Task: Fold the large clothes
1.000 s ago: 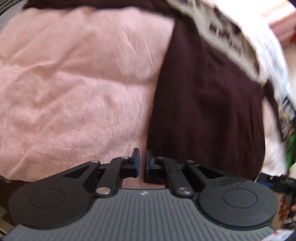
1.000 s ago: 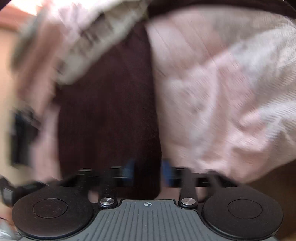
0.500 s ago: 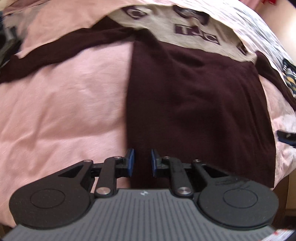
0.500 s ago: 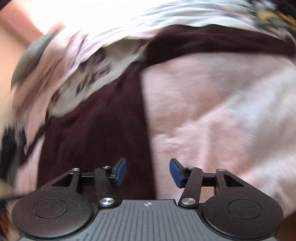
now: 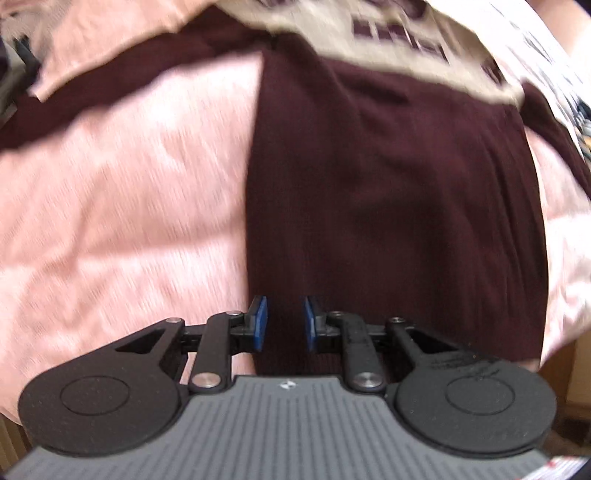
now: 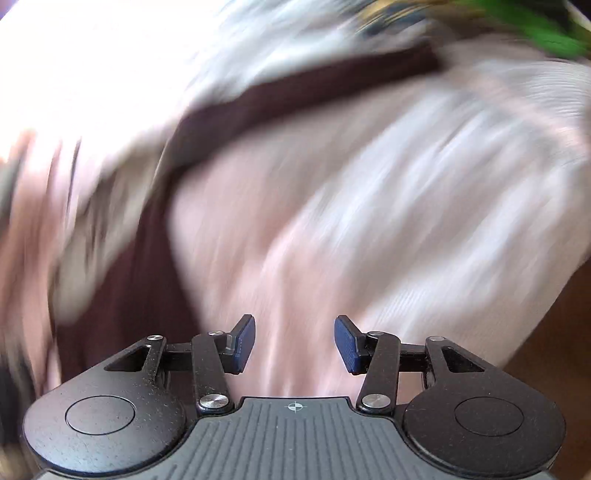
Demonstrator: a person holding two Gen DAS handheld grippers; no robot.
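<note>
A dark maroon sweater lies spread flat on a pink blanket, filling the centre and right of the left wrist view. Its body runs from the lower middle of the frame up to a beige chest panel with maroon block lettering at the upper right; the lettering is too blurred to read. One sleeve stretches away from the shoulder toward the upper left edge of the frame, lying across the blanket.

The left gripper sits low in the frame with its blue-padded fingers a narrow gap apart. The gap lies over the sweater's left side edge near the hem, and maroon cloth shows between the pads, but the fingers are not pressed together on it and I cannot tell whether they touch the fabric.

The right wrist view is heavily smeared by motion. The right gripper has its fingers spread wide, with nothing between them but pink blanket beneath. In that view the maroon sweater occupies the lower left, beside the left finger, and a maroon sleeve crosses the upper middle of the frame diagonally. A blurred green shape shows in the upper right corner, too indistinct to name. Bright washed-out light fills the upper left.
</note>
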